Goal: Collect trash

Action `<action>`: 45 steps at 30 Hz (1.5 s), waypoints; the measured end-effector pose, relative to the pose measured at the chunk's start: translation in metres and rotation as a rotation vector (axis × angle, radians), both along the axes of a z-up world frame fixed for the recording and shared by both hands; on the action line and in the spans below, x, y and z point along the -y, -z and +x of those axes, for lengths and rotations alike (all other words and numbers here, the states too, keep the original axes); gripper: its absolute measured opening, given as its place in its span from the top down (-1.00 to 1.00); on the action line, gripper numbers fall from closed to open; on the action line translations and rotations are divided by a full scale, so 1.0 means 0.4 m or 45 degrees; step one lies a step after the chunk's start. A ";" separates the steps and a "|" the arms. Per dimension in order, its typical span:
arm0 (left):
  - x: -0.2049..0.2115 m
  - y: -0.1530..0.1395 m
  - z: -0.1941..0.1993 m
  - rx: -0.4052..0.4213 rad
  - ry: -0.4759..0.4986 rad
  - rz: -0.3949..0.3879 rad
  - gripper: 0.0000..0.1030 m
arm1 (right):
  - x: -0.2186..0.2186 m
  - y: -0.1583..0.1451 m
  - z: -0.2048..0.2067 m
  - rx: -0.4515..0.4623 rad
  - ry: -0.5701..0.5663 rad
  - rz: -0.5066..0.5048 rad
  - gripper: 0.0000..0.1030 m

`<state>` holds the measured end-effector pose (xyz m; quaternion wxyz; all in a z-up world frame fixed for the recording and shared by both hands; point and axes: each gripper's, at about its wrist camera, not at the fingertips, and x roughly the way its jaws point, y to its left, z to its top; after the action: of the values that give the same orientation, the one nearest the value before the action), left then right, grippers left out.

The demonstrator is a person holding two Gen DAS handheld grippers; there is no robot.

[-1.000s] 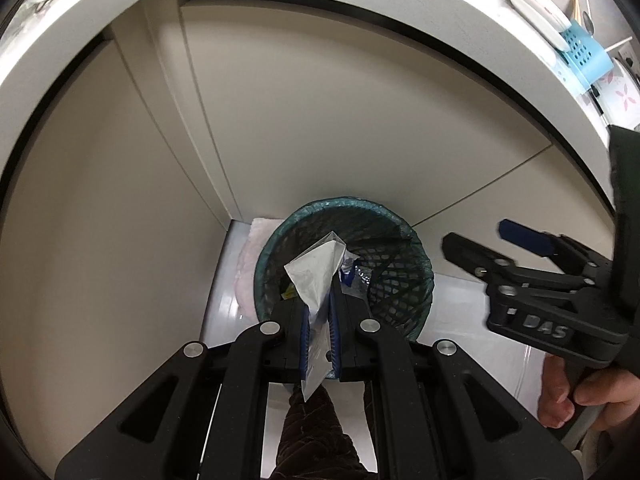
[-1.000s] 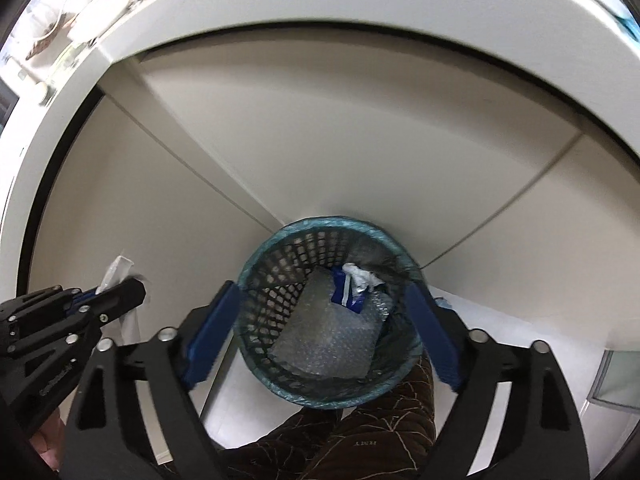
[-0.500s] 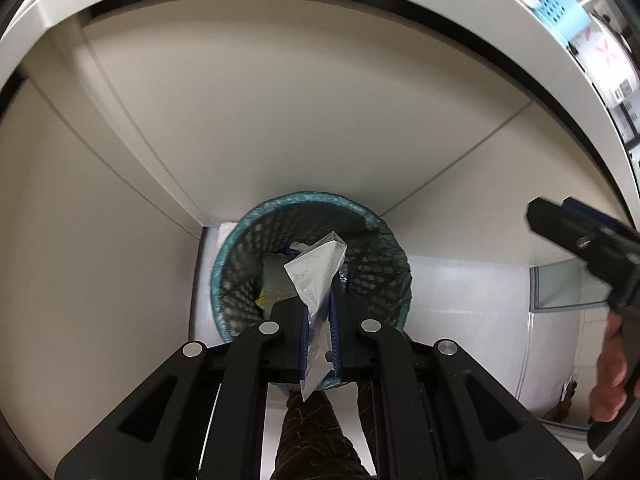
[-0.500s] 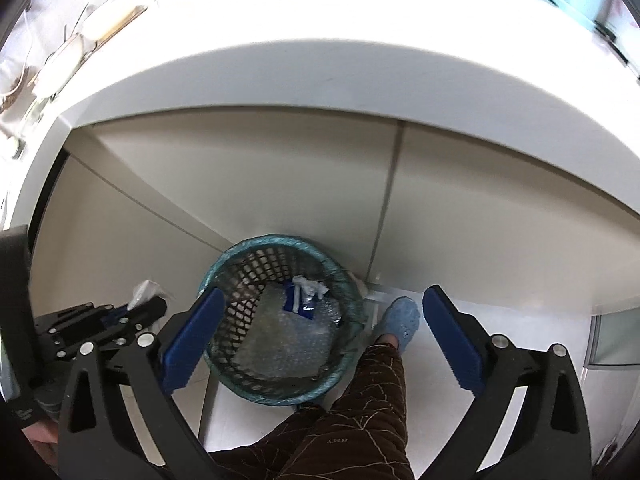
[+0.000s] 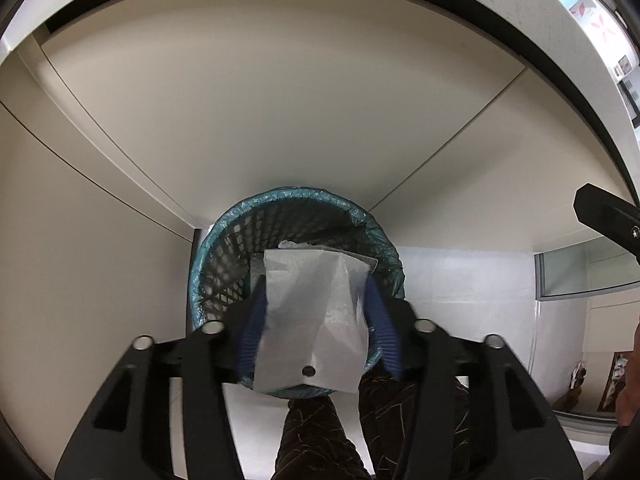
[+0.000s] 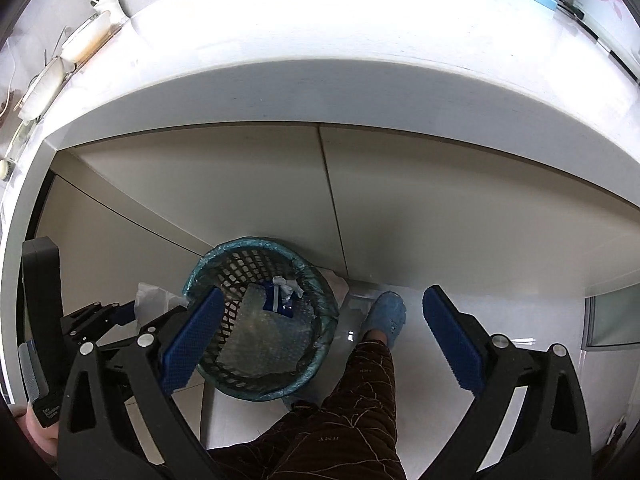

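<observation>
Beige cabinet fronts [image 5: 280, 120] behind mesh bin [image 5: 224, 256]; left gripper [image 5: 316, 332] jaws opening, clear plastic bag [image 5: 316, 320] loose between them over bin; right gripper [image 6: 320, 340] spread wide, empty

On my left tool's handle [image 6: 47, 408] there is small white lettering, too tiny to read.

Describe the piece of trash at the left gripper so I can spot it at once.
Below the white counter, a teal-lined mesh bin stands on the floor. Above its mouth, between the opening left gripper jaws, hangs a clear plastic bag, flat and translucent.
</observation>
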<state>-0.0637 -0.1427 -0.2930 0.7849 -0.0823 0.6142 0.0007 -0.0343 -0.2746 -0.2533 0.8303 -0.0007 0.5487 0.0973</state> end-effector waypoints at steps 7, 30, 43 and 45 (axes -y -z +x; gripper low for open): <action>0.001 -0.016 0.006 0.026 -0.026 0.013 -0.65 | -0.001 0.000 -0.001 0.015 0.006 0.001 -0.85; -0.150 -0.611 -0.018 0.290 -0.198 0.154 -0.88 | -0.065 -0.433 -0.060 0.245 -0.016 0.013 -0.85; -0.168 -0.740 -0.086 0.317 -0.198 0.207 -0.88 | -0.105 -0.559 -0.148 0.271 0.015 -0.056 -0.85; -0.166 -0.744 -0.089 0.322 -0.195 0.211 -0.88 | -0.108 -0.559 -0.154 0.269 0.018 -0.062 -0.85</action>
<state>-0.0993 -0.0762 0.0047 0.8576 -0.0632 0.5004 0.1010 -0.0959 -0.2312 -0.0296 0.8839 -0.0273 0.4604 0.0775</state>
